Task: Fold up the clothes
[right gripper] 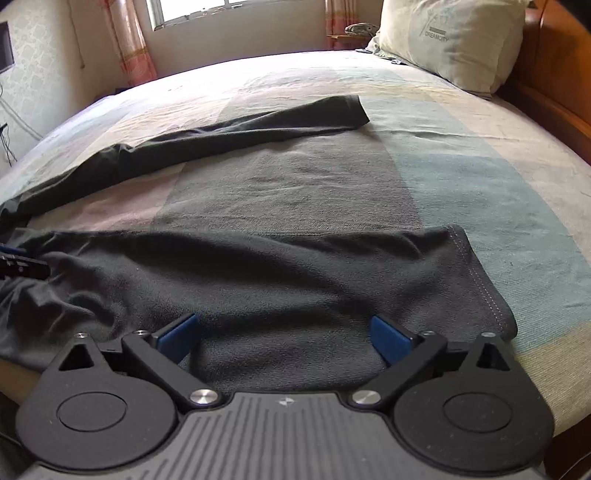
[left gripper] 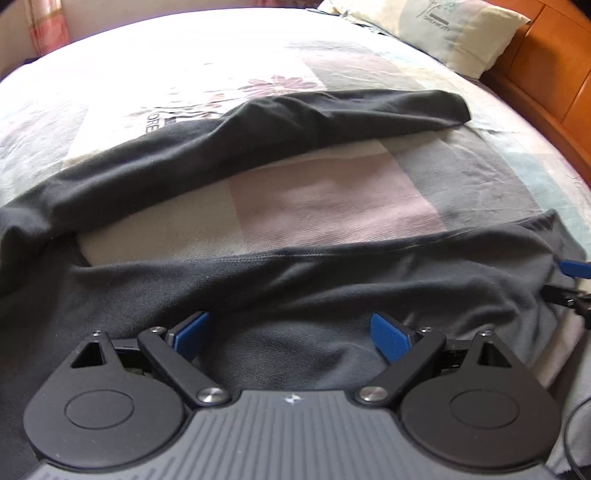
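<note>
Nearest the left wrist camera, the left gripper [left gripper: 291, 334] with its two blue-padded fingers [left gripper: 192, 332] is hovering over the near leg of a pair of dark grey soft-knit trousers [left gripper: 332, 280], its jaws standing wide apart with nothing pinched between them. One garment is lying here, spread on the patchwork bed cover of pale pink, grey and green squares [left gripper: 332, 199], and its two legs are running side by side across the view, long axis left to right, joining at the left and ending in cuffs at the right. At the right edge the tip of the other gripper is showing beside the near cuff. One cream printed pillow [left gripper: 447, 29] is leaning near the orange wooden headboard [left gripper: 546, 74] at the top right. Closest to the right wrist camera, the right gripper [right gripper: 286, 334] is likewise poised above the near leg of the trousers [right gripper: 295, 273], its jaws spread fully with cloth lying under the gap, not gripped. Both legs are stretching from the left towards the right, the far one slanting up and away, and the stitched hem of the near leg is sitting just right of the gripper. A fingertip of the left gripper is peeking in at the left edge. Beyond the bed cover [right gripper: 480, 177], the single pillow [right gripper: 454, 40], one window [right gripper: 229, 11] and two pinkish checked curtains [right gripper: 129, 40] are standing.
</note>
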Tool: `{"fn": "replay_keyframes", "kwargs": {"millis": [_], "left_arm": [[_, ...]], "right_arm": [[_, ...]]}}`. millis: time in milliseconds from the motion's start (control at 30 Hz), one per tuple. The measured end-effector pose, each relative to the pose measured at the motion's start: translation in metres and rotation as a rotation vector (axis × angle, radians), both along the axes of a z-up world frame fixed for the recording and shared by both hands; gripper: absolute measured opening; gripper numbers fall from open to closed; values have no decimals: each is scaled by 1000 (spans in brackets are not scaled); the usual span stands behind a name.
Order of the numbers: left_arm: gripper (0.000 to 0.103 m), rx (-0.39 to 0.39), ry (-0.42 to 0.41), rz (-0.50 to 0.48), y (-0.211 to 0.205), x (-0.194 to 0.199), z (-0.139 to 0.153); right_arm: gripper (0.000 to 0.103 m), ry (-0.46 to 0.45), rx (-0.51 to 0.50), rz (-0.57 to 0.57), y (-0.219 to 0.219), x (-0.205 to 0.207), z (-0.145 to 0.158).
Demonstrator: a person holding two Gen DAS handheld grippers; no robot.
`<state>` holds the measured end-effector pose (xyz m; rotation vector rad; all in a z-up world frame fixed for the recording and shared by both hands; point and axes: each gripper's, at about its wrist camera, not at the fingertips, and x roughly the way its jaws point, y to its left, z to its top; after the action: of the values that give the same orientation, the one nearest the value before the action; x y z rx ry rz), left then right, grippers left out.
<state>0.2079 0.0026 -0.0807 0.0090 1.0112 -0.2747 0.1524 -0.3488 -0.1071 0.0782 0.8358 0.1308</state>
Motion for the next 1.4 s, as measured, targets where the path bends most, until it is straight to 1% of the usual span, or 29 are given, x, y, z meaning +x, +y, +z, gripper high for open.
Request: {"fn": "replay_keyframes", "kwargs": {"millis": [133,233,333,433,467,500,533,633,700,733,800,867,933,1000,1067,1100,1133,1233,1300,1367,1400], "left_arm": [[93,17,-46,25,26,0,19],[93,-5,-34,71,58,0,23],[93,-12,3,118,87,-3,16],[93,11,34,172,113,-2,1],[93,35,32,193,119,0,-5],[93,56,9,200,125,3,-8],[93,67,-13,204,127,6,-8],[92,99,-8,266,123,18,-1],[92,74,-22,225,110,17,9],[93,34,-31,177,102,12,14],[93,-71,-38,75,85,4,22],[93,-152,-30,5,69,1,22],[93,-191,-10,-36,56,7,14],[93,-180,5,-27,47,19,1],[95,-163,-21,-10,43,30,-7],[95,-163,-31,0,41,33,-6],[95,-162,-21,14,39,39,-5],[95,-159,-35,26,38,45,6],[95,-159,-45,23,38,36,18],[96,-197,-50,-28,36,21,28],[96,-217,-34,-56,33,16,29]], "right_arm": [[103,3,14,-7,-1,1,0],[103,8,-11,-6,3,1,0],[103,10,-39,-6,7,1,-2],[103,12,-44,-19,9,2,-2],[103,14,-46,-22,10,3,-2],[103,16,-48,-25,10,3,-2],[103,19,-50,-27,11,4,-2],[103,25,-56,-34,12,5,-1],[103,24,-57,-39,13,4,-2],[103,23,-58,-41,13,4,-2],[103,20,-59,-42,13,3,-2],[103,19,-60,-41,13,3,-3],[103,19,-58,-38,13,4,-3],[103,13,-55,-35,12,3,-3],[103,8,-51,-31,11,2,-3],[103,6,-49,-30,11,1,-3],[103,4,-47,-29,11,1,-3],[103,-2,-47,-28,10,0,-3],[103,-5,-46,-27,10,-1,-3],[103,-7,-46,-26,10,-1,-3],[103,-8,-46,-25,10,-1,-3]]}}
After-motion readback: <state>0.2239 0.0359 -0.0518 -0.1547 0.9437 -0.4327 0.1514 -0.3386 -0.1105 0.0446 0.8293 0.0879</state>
